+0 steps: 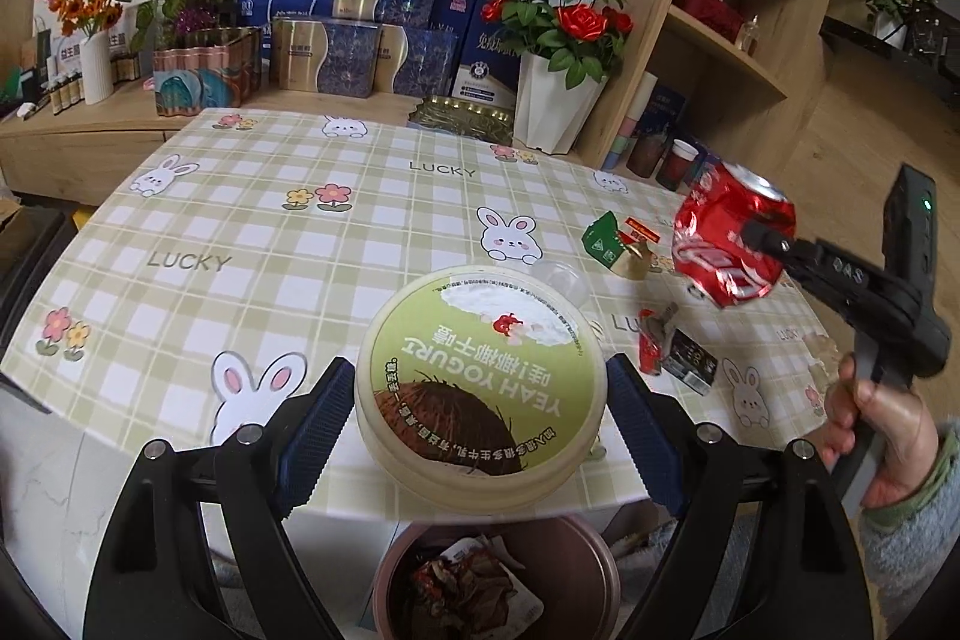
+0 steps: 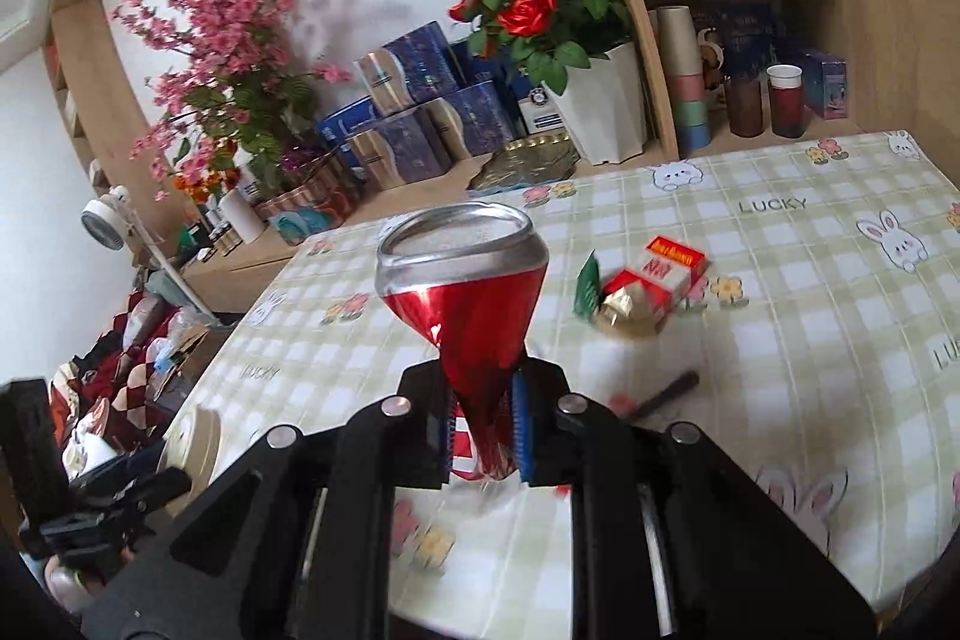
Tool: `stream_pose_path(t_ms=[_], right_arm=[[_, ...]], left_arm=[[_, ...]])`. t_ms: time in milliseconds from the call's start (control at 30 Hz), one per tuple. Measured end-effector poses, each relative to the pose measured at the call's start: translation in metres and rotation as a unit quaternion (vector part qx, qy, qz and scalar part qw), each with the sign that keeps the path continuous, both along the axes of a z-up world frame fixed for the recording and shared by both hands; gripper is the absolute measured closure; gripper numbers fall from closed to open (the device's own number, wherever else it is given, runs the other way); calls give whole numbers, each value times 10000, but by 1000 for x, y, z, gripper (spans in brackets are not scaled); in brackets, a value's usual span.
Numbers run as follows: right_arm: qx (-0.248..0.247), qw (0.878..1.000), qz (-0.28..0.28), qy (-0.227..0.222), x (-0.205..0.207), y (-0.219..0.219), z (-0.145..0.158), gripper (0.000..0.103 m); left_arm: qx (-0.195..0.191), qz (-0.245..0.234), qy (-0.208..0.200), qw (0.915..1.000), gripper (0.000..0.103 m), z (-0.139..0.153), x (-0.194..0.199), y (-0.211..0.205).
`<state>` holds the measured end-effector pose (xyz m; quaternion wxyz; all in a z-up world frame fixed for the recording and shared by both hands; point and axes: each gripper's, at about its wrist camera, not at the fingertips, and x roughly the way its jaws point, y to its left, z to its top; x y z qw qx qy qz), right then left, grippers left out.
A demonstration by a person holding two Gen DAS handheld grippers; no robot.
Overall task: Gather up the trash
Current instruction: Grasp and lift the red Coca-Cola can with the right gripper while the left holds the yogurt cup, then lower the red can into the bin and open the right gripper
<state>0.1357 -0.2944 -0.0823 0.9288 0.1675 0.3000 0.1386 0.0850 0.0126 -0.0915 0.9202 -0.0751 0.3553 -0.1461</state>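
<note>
In the left wrist view, the left gripper (image 1: 480,436) fills the lower centre, its fingers (image 1: 321,412) spread wide around a round yogurt tub (image 1: 483,376) and pressing on its rim from both sides, holding it over the near edge of the table (image 1: 252,232). Directly below, at the bottom centre, a pinkish bin (image 1: 594,568) already has crumpled wrappers in it, so some of the job looks done. Further right on the table, a green wrapper (image 1: 602,235), a cigarette pack (image 2: 660,274) and a small dark box (image 1: 690,361) with red scraps still wait (so several pieces are left). At the right of that frame, the right gripper (image 2: 483,430) has its fingers (image 2: 521,424) nearly together, pinching the crushed waist of a red soda can (image 2: 468,292) held above the table.
</note>
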Motion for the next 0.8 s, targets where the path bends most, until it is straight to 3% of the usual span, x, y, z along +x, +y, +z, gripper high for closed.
stream_pose_path(t_ms=[233, 433, 800], right_arm=[[-284, 9988, 384, 48, -71, 30, -11, 85], [-516, 9938, 911, 366, -115, 56, -32, 85], [-513, 9780, 1319, 1531, -144, 78, -90, 85]], left_arm=[[12, 9, -128, 9999, 21, 9, -37, 13], [5, 20, -116, 9999, 21, 7, -65, 20], [-2, 67, -2, 10000, 21, -6, -90, 27]])
